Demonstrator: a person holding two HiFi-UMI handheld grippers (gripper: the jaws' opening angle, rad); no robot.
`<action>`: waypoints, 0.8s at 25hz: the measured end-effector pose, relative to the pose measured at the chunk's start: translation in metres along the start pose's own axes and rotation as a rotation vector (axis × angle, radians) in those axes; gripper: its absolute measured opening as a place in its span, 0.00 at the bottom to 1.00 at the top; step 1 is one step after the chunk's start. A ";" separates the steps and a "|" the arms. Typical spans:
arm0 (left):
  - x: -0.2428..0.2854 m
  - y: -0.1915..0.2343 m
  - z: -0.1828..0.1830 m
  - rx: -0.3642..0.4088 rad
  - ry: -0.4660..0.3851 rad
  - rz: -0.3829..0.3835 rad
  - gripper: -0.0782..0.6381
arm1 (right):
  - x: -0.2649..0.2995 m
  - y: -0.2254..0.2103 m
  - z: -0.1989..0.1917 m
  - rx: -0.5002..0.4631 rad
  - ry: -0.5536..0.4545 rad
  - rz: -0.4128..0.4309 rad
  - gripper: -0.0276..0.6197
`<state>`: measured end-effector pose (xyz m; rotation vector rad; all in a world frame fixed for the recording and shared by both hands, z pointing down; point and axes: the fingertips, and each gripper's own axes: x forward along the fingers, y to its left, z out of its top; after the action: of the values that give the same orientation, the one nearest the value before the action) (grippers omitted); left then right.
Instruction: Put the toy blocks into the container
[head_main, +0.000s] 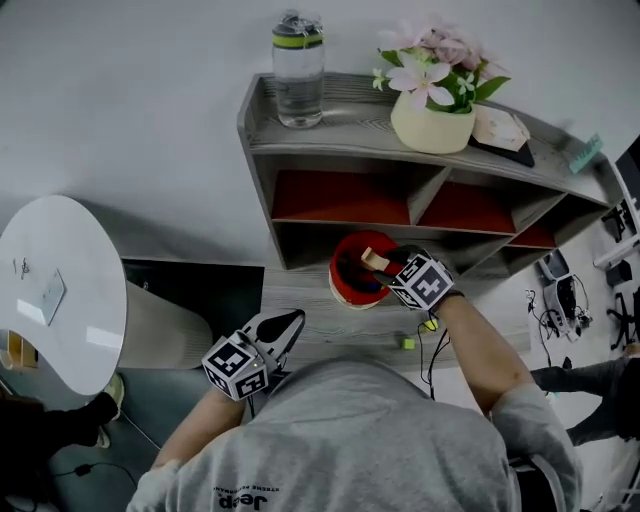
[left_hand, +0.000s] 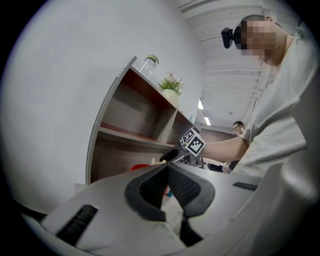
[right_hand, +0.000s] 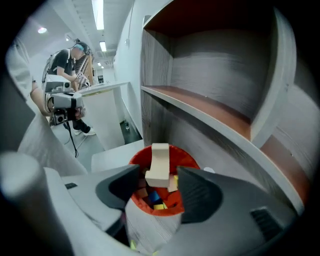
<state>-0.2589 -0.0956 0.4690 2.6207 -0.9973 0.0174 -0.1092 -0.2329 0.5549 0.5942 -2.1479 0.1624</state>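
Observation:
A red container (head_main: 345, 290) stands on the wooden table (head_main: 300, 300) in front of the shelf unit, with several coloured blocks inside it (right_hand: 155, 197). My right gripper (head_main: 385, 262) hangs over the container's rim (right_hand: 187, 160), pointing steeply down. A pale wooden block (right_hand: 159, 165) sits between its jaws above the container, with a thin gap on each side, so the pads do not press it. My left gripper (head_main: 290, 322) is nearer to me at the left, held level, its pads (left_hand: 150, 192) together with nothing between them. A small green block (head_main: 407, 343) lies on the table.
The grey shelf unit (head_main: 350, 130) with red-backed compartments stands right behind the container. On top of it are a water bottle (head_main: 298, 70) and a flower pot (head_main: 432, 120). A round white table (head_main: 55, 290) is at the left. Cables hang at the right.

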 end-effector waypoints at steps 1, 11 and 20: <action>-0.001 0.001 -0.001 -0.004 0.001 -0.001 0.12 | 0.000 0.001 0.003 0.019 -0.013 0.007 0.55; 0.026 -0.006 -0.002 -0.014 0.010 -0.041 0.12 | -0.040 -0.023 -0.011 0.067 -0.102 -0.021 0.60; 0.111 -0.068 -0.029 -0.014 0.116 -0.155 0.12 | -0.064 -0.027 -0.179 0.104 0.029 0.016 0.56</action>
<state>-0.1274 -0.1106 0.4899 2.6425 -0.7515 0.1233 0.0654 -0.1758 0.6112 0.6313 -2.1261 0.2914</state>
